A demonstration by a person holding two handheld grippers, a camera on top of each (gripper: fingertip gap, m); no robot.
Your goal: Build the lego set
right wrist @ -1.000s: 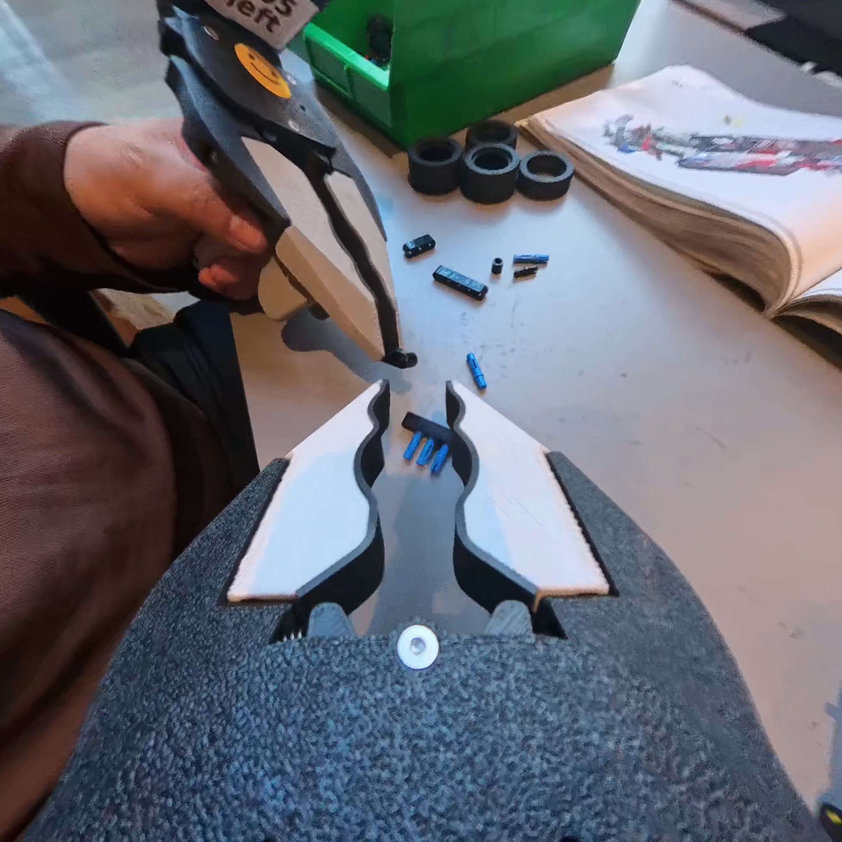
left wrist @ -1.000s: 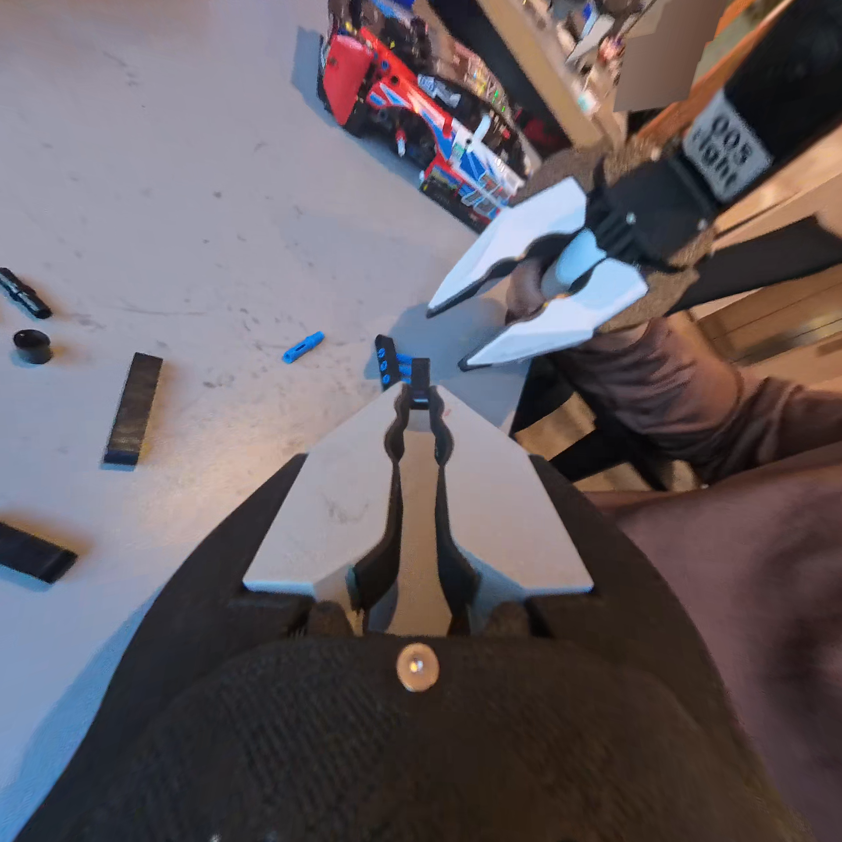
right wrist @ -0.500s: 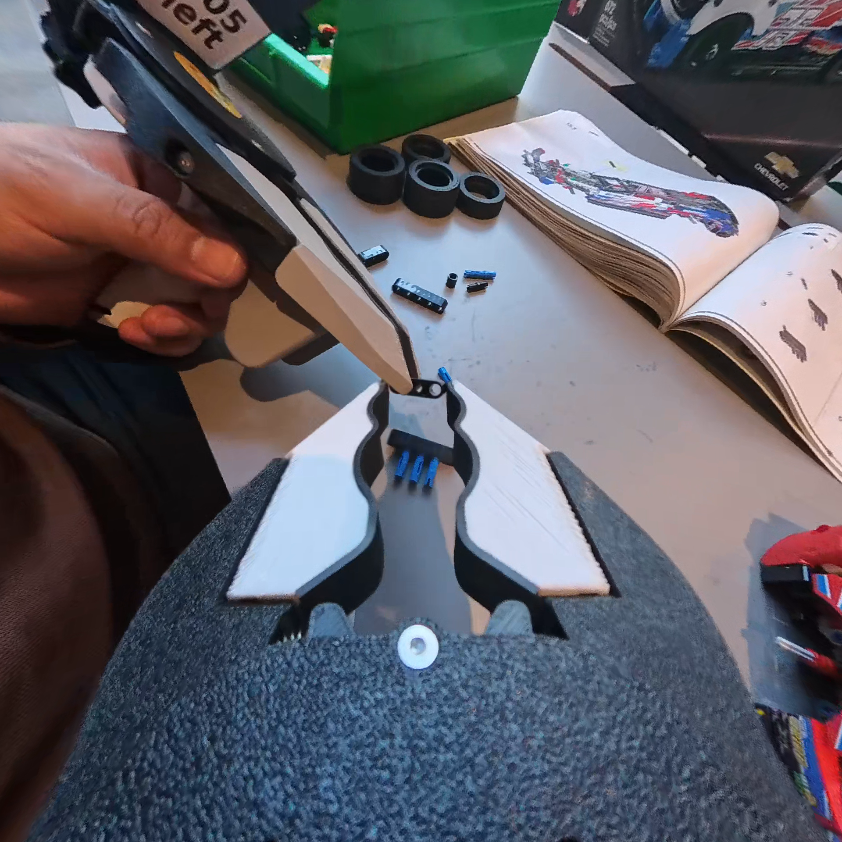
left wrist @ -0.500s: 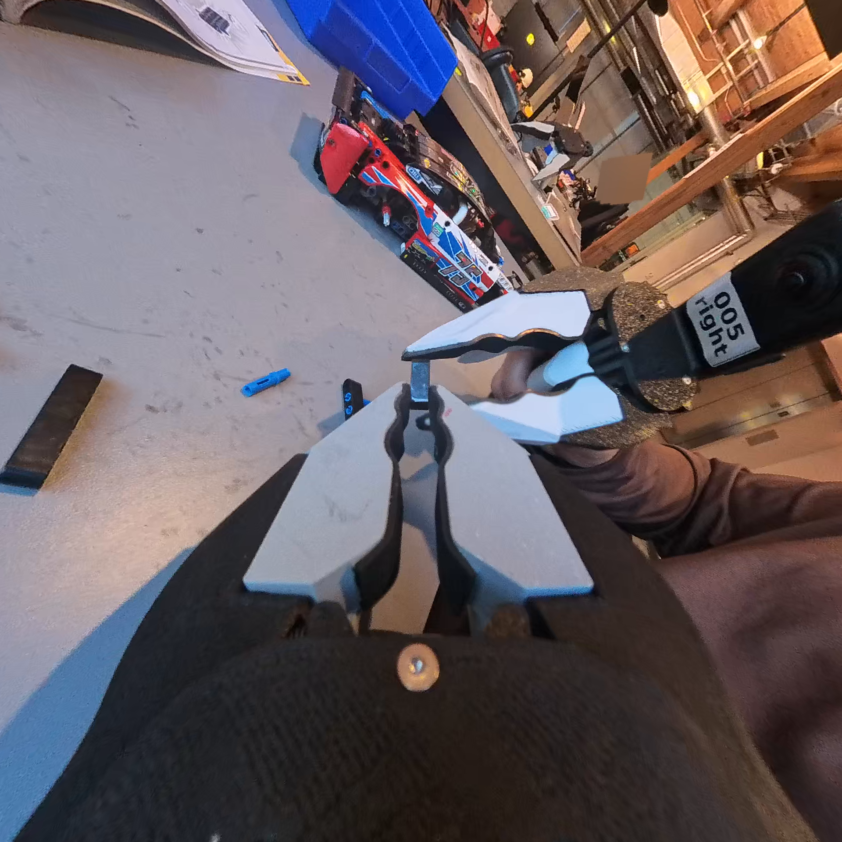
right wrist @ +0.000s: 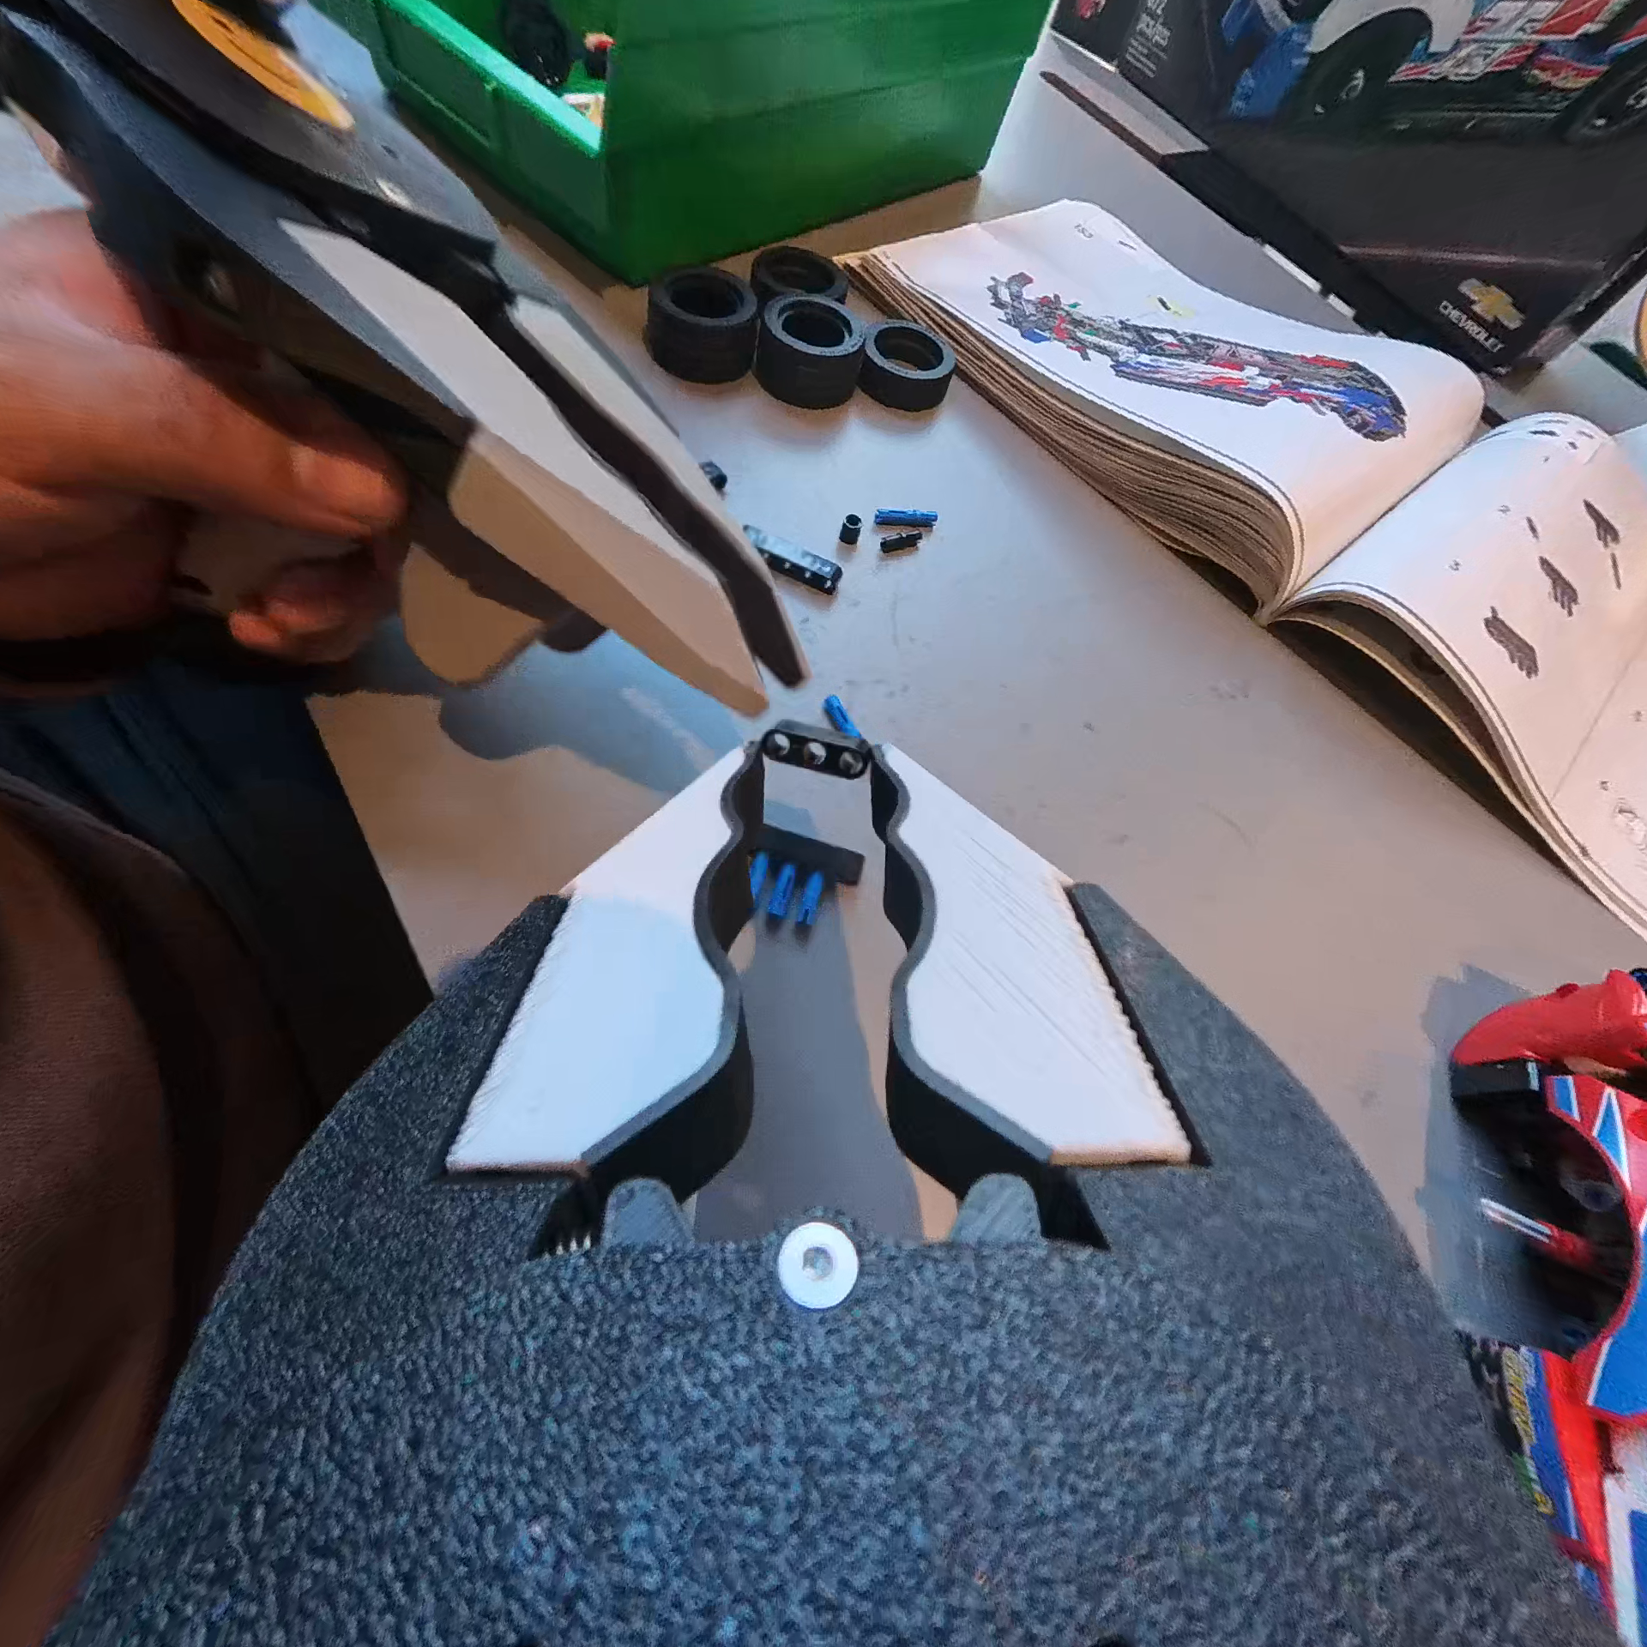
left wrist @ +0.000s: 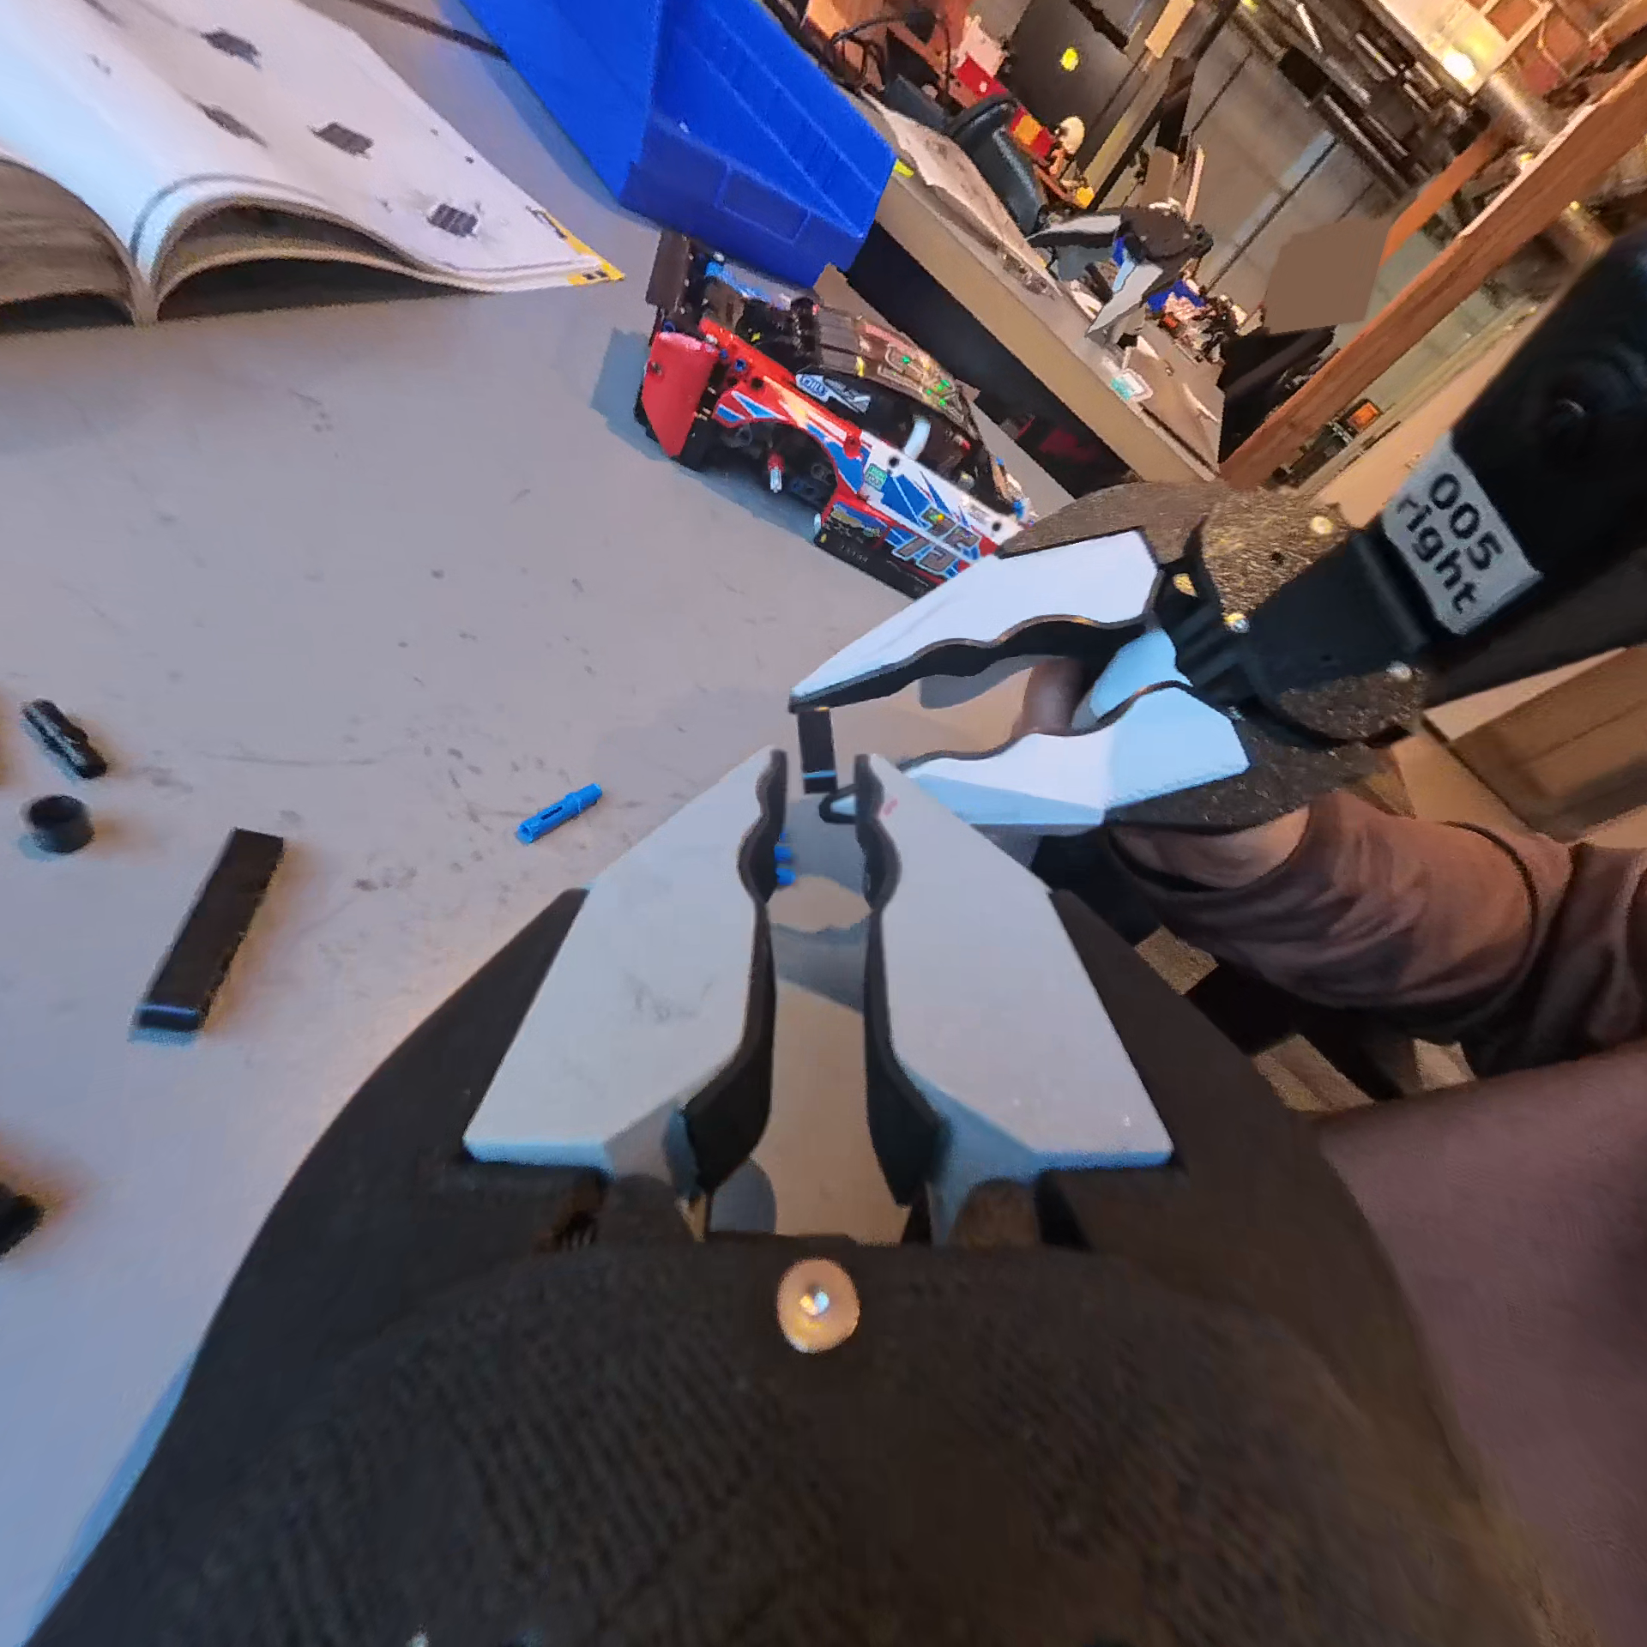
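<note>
The grey table (right wrist: 1114,713) is pretty cluttered: four black tyres (right wrist: 793,330) bunched in front of a green bin (right wrist: 740,134), an open instruction book (right wrist: 1248,428) to the right, and the half-built red, white and blue race car (left wrist: 820,428) beside a blue bin (left wrist: 713,116). Loose bits are scattered about, including a single blue pin (left wrist: 559,813), a long black beam (left wrist: 212,927) and a little black ring (left wrist: 59,822).

Lying on the table right under the grippers is a black beam with three blue pins (right wrist: 798,878) stuck in it. In the left wrist view it's mostly hidden behind the finger. The car is cut off at the frame edge in the right wrist view, and the parts inside the green bin are too blurry to make out.

The right gripper (right wrist: 815,757) is pinching a short black three-hole beam (right wrist: 813,756) end to end between its tips, up off the table. The left gripper (left wrist: 818,771) sits just beside that beam with its jaws a little apart, and I don't see it gripping anything
</note>
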